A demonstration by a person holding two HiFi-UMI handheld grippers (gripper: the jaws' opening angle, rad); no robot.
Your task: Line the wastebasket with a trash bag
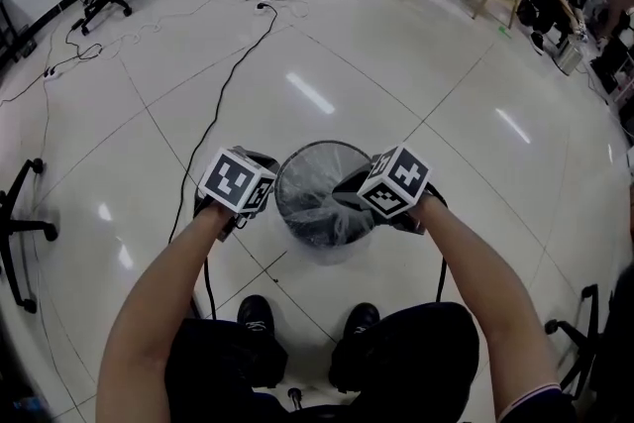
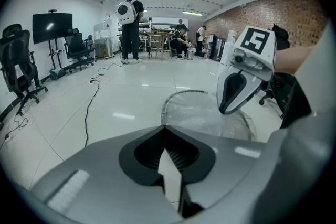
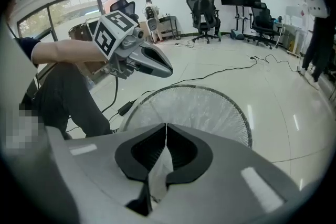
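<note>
Your left gripper (image 1: 260, 171) sits just left of the wastebasket (image 1: 319, 145) — your right gripper (image 1: 349, 191) reaches over its right rim onto the clear trash bag (image 1: 317, 203). Your shoes (image 1: 256, 314) stand just behind it.

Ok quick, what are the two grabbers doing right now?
Left gripper: closed; whether it pinches anything cannot be told.
Right gripper: closed on the trash bag.
</note>
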